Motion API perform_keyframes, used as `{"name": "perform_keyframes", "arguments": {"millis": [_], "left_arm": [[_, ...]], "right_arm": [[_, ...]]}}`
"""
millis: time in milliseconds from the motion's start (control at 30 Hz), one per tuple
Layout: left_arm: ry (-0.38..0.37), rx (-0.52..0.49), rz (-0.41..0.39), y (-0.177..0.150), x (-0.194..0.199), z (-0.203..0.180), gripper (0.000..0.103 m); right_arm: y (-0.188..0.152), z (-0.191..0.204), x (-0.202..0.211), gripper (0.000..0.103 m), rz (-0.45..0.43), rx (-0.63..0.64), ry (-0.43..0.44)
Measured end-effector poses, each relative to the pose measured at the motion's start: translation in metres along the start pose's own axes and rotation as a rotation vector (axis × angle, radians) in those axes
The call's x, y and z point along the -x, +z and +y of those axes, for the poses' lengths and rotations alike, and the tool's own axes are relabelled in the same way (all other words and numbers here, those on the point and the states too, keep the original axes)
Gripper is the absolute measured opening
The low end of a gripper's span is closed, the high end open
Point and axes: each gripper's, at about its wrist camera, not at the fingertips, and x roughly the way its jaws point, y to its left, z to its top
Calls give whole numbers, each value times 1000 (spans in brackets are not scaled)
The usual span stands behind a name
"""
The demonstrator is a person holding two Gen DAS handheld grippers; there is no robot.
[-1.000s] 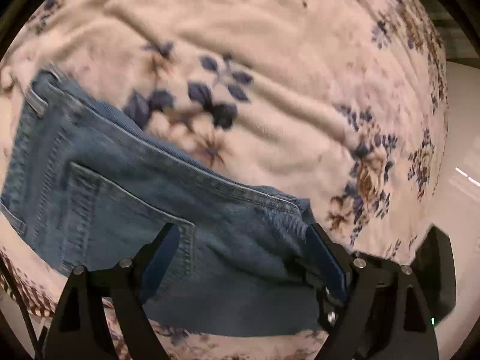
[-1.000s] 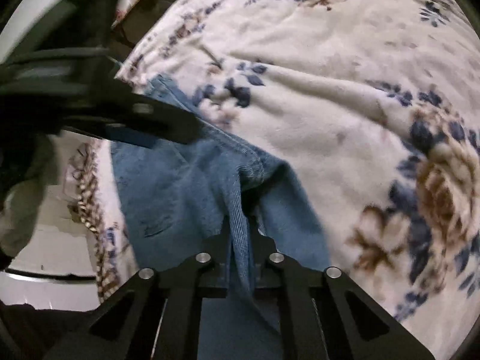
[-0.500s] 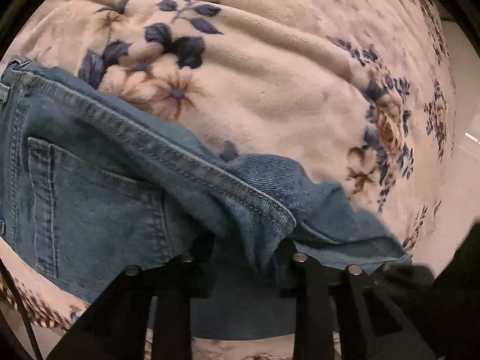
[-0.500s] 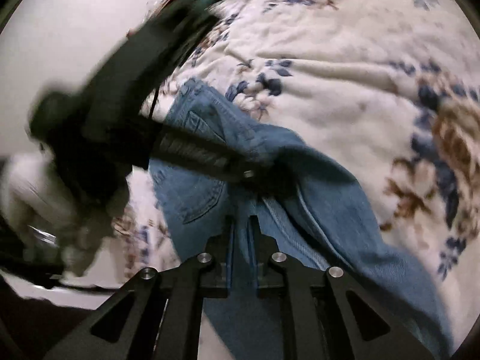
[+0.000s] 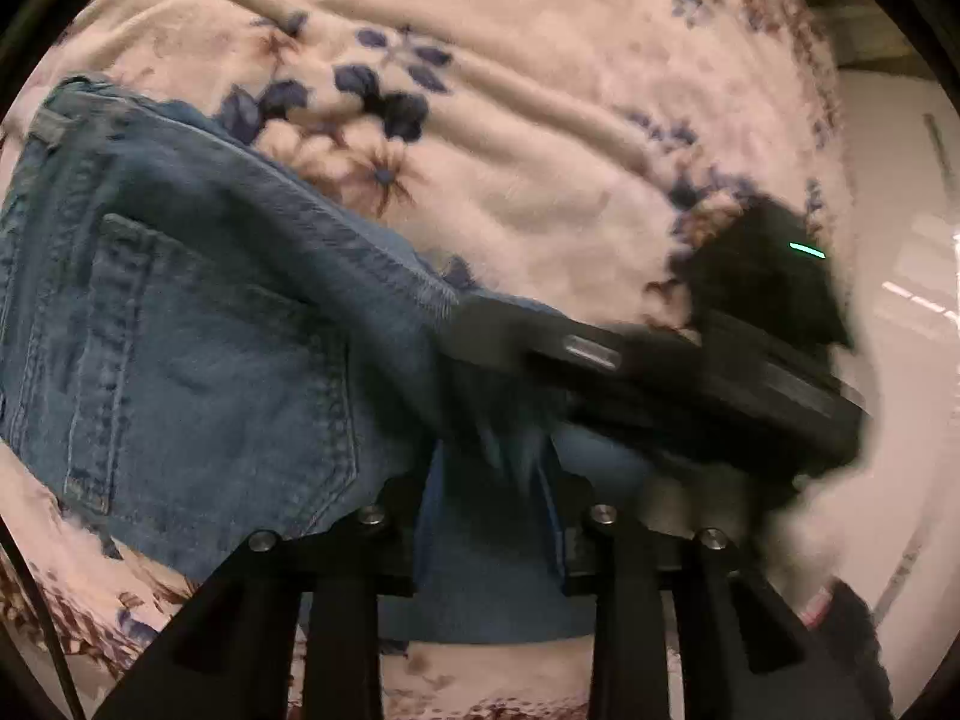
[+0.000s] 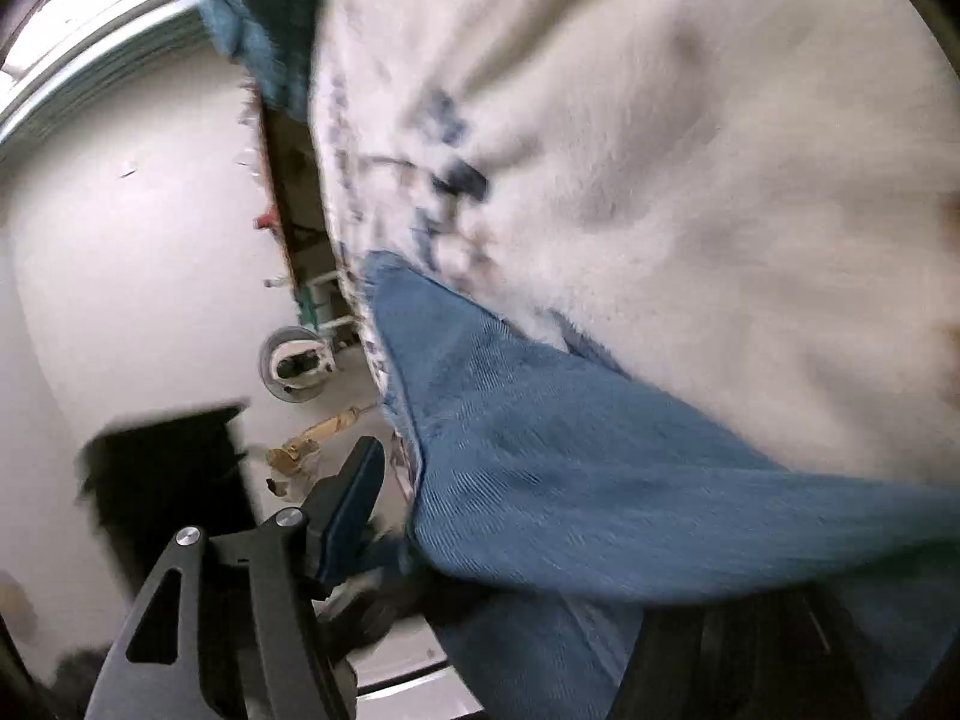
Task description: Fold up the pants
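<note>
A: Where are the pants (image 5: pixel 198 360)?

B: Blue denim, spread over the lower left and centre of the left wrist view on a floral blanket (image 5: pixel 540 120). Back pocket (image 5: pixel 210 396) faces up at left centre; a stitched seam runs diagonally from upper left towards the centre. In the right wrist view the same denim fills the lower right of the frame, blurred.

A: Left gripper (image 5: pixel 489 516)?

B: Bottom centre of its own view. Jaws narrow but easing apart, with a bunch of denim between them. The pads look to be still touching cloth on both sides; blur keeps me from being sure how firmly.

A: Right gripper (image 6: pixel 498 546)?

B: Jaws spreading wide. One blue-padded finger shows at lower left of its view, clear of the cloth; the other is hidden under the fabric. Denim lies between them, not pinched. Its dark body also crosses the right of the left wrist view.

A: Handling?

B: Judgement: fairly heavy, limp but thick, high friction, not fragile. Doubled seams and waistband are bulky, so they hold well. A single-layer pinch would sag and drag. Best to grip at a seam or the folded edge, both layers.
</note>
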Motion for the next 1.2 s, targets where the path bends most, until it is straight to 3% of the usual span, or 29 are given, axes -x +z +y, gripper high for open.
{"name": "perform_keyframes", "arguments": {"millis": [133,167,233,300,367,467,500,567,633,700,767,800,833,900,967,1033,1133,1167,1200], "left_arm": [[48,-12,-105,-1,30,18,40],[91,-19,-131,4,31,26,41],[164,-14,-141,13,19,42,41],[239,31,-83,28,-7,72,41],[201,78,-45,34,-19,94,41],[187,66,-42,35,-19,100,41],[190,61,-45,34,-19,100,41],[197,52,-54,32,-18,99,41],[197,61,-54,30,-16,97,41],[180,73,-49,29,-14,97,41],[173,78,-48,31,-8,95,41],[169,74,-48,30,-5,90,41],[171,69,-47,29,-7,82,41],[176,54,-57,34,-1,72,41],[181,39,-74,38,6,60,41],[161,34,-91,43,13,48,41],[151,-8,-120,51,17,25,41],[159,-21,-123,54,15,20,41],[162,-34,-121,61,10,13,41]], "right_arm": [[11,1,-21,67,11,-43,29],[13,1,-22,61,0,-51,24],[15,4,-24,31,-8,-41,-21],[18,3,-12,23,-8,-56,-10],[18,5,7,21,-34,-40,-30],[24,-4,53,21,-144,-80,-15],[27,-8,65,21,-158,-93,18],[29,-6,69,22,-133,-92,-21],[37,8,57,45,-57,-42,-93],[43,20,45,54,-4,3,-144],[40,25,40,45,15,41,-224],[35,25,35,23,10,52,-272],[39,28,42,22,-35,49,-345],[42,36,64,23,-130,51,-364],[38,41,80,34,-121,71,-305],[31,49,85,66,-89,129,-347],[17,57,74,66,0,221,-426],[13,58,67,61,35,244,-439],[7,60,60,23,54,283,-476]]}}
